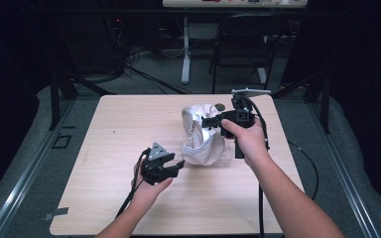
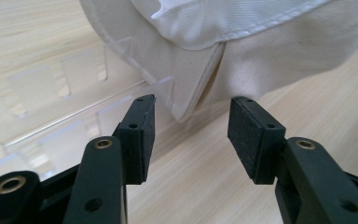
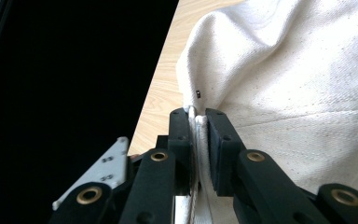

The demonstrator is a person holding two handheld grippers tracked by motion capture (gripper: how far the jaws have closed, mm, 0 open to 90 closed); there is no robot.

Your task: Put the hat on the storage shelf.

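My right gripper (image 1: pixel 212 120) has its fingers clamped on the white canvas bag's (image 1: pixel 201 136) upper hem, holding it up off the tabletop (image 1: pixel 109 148). My left gripper (image 2: pixel 191 133) is nearer the bottom edge, fingers spread and empty, with the bag's lower corner dead ahead, just beyond the pads.

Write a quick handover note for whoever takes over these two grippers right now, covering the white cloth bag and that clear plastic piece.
Right gripper: shut on the white cloth bag, pinching its edge and holding it up off the table.
Left gripper: open, nothing between the pads; the bag's lower fold hangs just ahead of it.
A clear plastic piece lies under the bag.
Done: bag lifted by one edge.
Left: probably regrip the lower fold with the left.
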